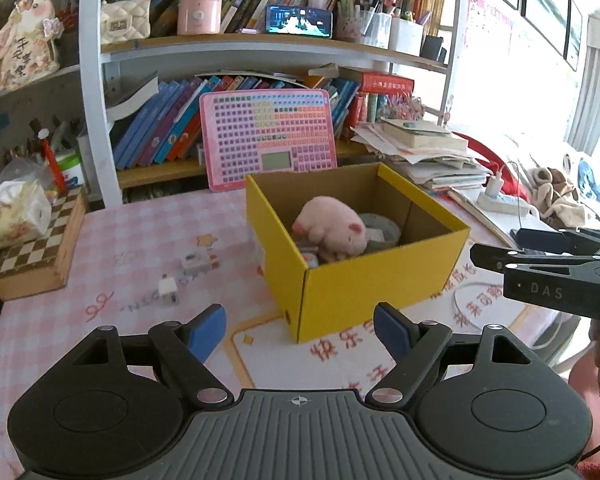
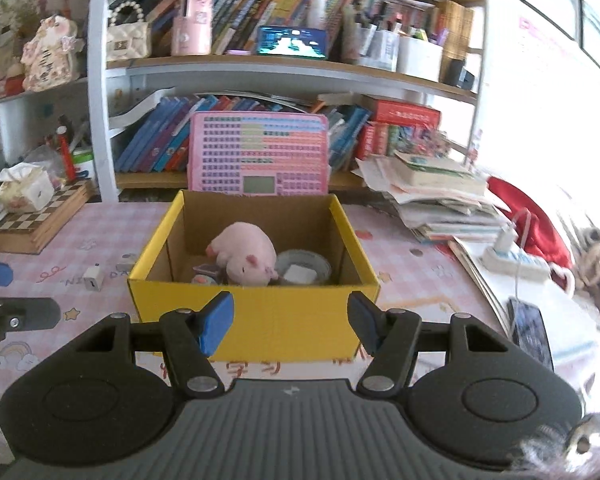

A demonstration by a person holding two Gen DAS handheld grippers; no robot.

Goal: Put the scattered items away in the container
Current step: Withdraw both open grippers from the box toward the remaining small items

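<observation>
A yellow cardboard box [image 1: 372, 284] [image 2: 260, 316] stands on the pink checked tablecloth. Inside lie a pink plush pig [image 1: 334, 232] [image 2: 246, 254], a grey round tin [image 2: 304, 266] and small items. A white charger plug [image 1: 167, 290] [image 2: 93, 278] and a small white toy block [image 1: 196, 262] lie on the cloth left of the box. My left gripper [image 1: 300, 332] is open and empty, in front of the box's near corner. My right gripper [image 2: 291, 320] is open and empty, close to the box's front wall; it shows from the side in the left wrist view [image 1: 496, 250].
A wooden chess box [image 1: 40, 252] with a tissue pack [image 1: 16, 212] sits at the left. A pink keyboard toy [image 1: 268, 136] leans on the bookshelf behind the box. A stack of books and papers [image 2: 440, 196], a power strip [image 2: 516, 260] and a phone [image 2: 530, 332] lie to the right.
</observation>
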